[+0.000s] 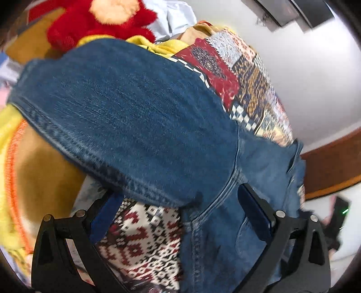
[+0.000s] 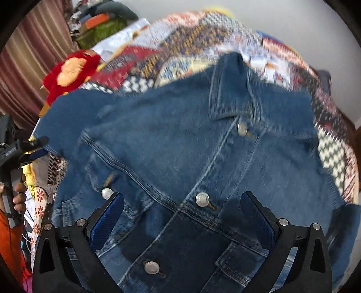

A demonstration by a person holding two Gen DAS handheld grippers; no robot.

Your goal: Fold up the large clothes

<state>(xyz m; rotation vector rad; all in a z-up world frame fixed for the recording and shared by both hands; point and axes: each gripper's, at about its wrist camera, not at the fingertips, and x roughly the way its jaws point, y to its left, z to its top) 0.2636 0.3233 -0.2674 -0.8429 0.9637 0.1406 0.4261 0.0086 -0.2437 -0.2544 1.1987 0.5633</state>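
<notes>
A blue denim jacket (image 2: 180, 144) lies front up on a patterned bedspread (image 2: 185, 42), collar (image 2: 227, 90) at the far end, metal buttons down the middle. My right gripper (image 2: 181, 200) hovers open over the jacket's chest, holding nothing. In the left wrist view a jacket sleeve (image 1: 126, 117) stretches across the frame, its edge lying over the tip of the left finger. My left gripper (image 1: 178, 196) is open at the sleeve and armhole seam, with denim between its jaws. The left gripper also shows at the left edge of the right wrist view (image 2: 33, 146).
A red plush toy (image 1: 101, 20) sits beyond the sleeve; it also shows in the right wrist view (image 2: 70, 69). Yellow fabric (image 1: 9, 146) with an orange trim lies left. A wooden headboard (image 1: 334, 164) and white wall stand right. Curtains (image 2: 33, 56) hang at the left.
</notes>
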